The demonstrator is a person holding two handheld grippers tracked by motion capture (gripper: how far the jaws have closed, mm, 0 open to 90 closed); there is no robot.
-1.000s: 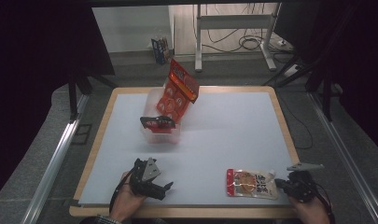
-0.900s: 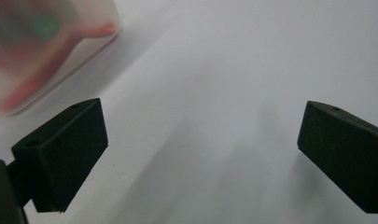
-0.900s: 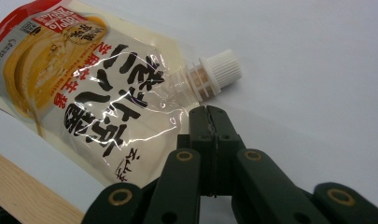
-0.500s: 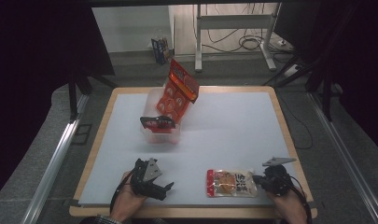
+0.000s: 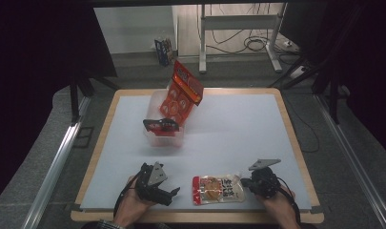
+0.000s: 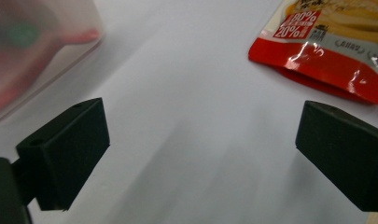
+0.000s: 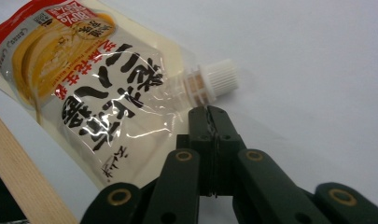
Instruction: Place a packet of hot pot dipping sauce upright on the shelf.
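The spouted pouch lies flat on the white table, near its front edge, between the person's 2 hands. It is clear with a red end, a yellow picture and bold black lettering, and a white screw cap sits at its top corner. In the right gripper view the right gripper has its 2 black jaws pressed together, their tips on the clear film of the pouch just below the cap; whether any film is caught between them cannot be told. In the high view the right hand holds that gripper at the pouch's right end. The left gripper rests on the table to the left of the pouch, apart from it, in the left hand. Its jaws are spread wide with only bare table between them, and the red end of the pouch shows beyond them in the left gripper view. Farther back, a clear plastic bin holds an orange-red packet that stands up tilted out of it, and a dark packet lies across its front part.
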